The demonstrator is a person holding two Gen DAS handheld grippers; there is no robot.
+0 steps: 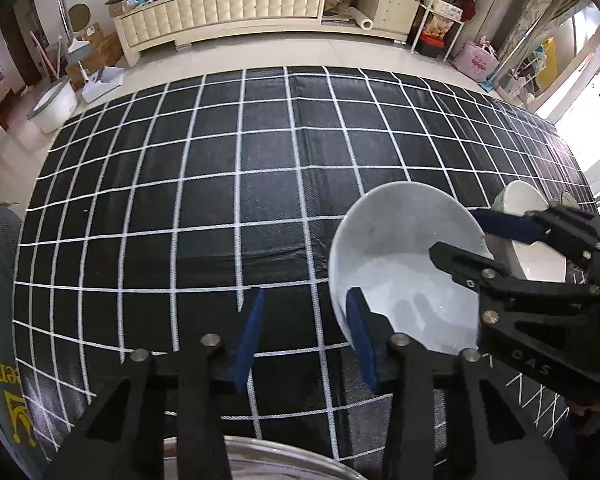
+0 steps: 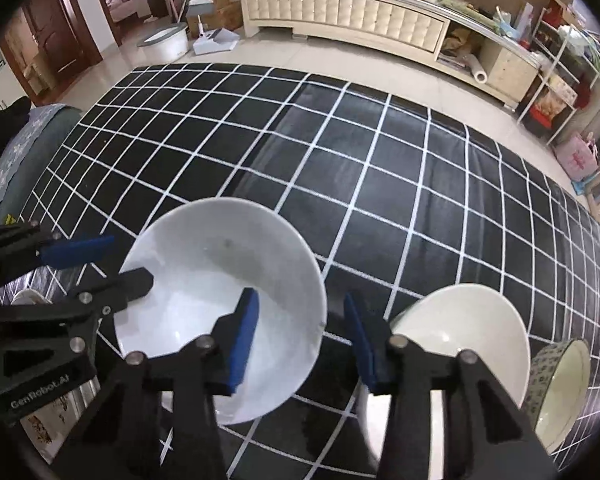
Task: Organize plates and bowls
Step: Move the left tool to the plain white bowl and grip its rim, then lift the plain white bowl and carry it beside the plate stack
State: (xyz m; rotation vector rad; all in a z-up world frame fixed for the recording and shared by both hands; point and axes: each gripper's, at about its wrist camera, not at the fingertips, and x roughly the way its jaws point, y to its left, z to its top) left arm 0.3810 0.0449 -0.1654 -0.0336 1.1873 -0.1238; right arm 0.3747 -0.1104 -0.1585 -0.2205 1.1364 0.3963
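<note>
A large white bowl [image 1: 400, 264] [image 2: 224, 296] stands on the black grid tablecloth [image 1: 220, 200]. My left gripper [image 1: 306, 336] is open, its right finger at the bowl's left rim, its left finger outside. My right gripper [image 2: 300, 340] is open and straddles the bowl's right rim, its left finger inside the bowl. It also shows in the left wrist view [image 1: 456, 236]. A second white bowl [image 2: 468, 336] [image 1: 532, 240] sits to the right. A patterned-rim bowl [image 2: 560, 392] lies further right. The left gripper shows in the right wrist view [image 2: 112, 260].
A metal rim [image 1: 268, 460] shows at the bottom of the left wrist view. A grey cushioned seat [image 2: 24, 160] stands at the table's left. A cream sideboard [image 1: 228, 4] and shelves [image 1: 444, 12] line the far wall beyond the table's edge.
</note>
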